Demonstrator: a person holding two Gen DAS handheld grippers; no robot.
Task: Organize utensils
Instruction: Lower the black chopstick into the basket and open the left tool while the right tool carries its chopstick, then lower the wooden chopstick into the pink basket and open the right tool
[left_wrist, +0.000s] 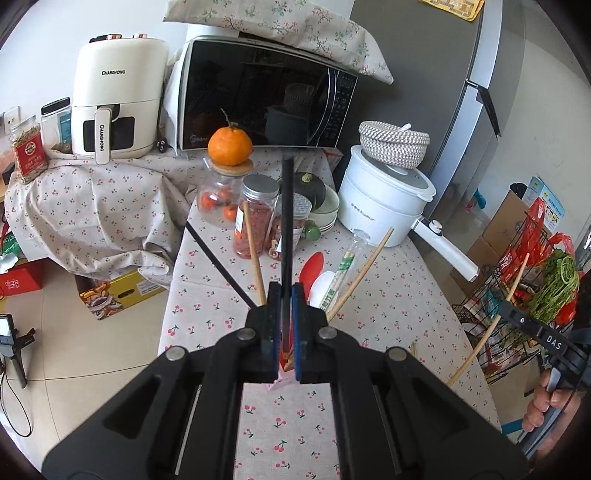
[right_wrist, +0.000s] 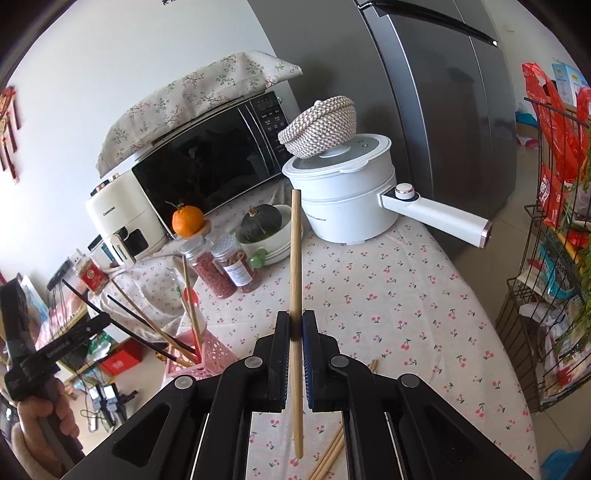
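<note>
We judge it about halfway: several chopsticks already stand in the pink holder (right_wrist: 201, 352) on the table (right_wrist: 406, 295); left tongs (left_wrist: 283, 295) clamp a black chopstick (left_wrist: 286, 221) over it, right tongs (right_wrist: 295, 325) grip a wooden chopstick (right_wrist: 295, 258), and loose chopsticks (right_wrist: 328, 458) remain on the cloth

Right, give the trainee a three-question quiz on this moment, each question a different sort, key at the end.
1. True or false: the left claw is shut on a thin black chopstick.
2. What does the right claw hold? A) red plastic spoon B) light wooden chopstick C) paper-wrapped chopsticks
3. Fill in: the utensils already sorted stand in a pink ___ holder at the edge of the cherry-print tablecloth.

Key: 1 true; 2 B; 3 lattice (openwork plastic).
</note>
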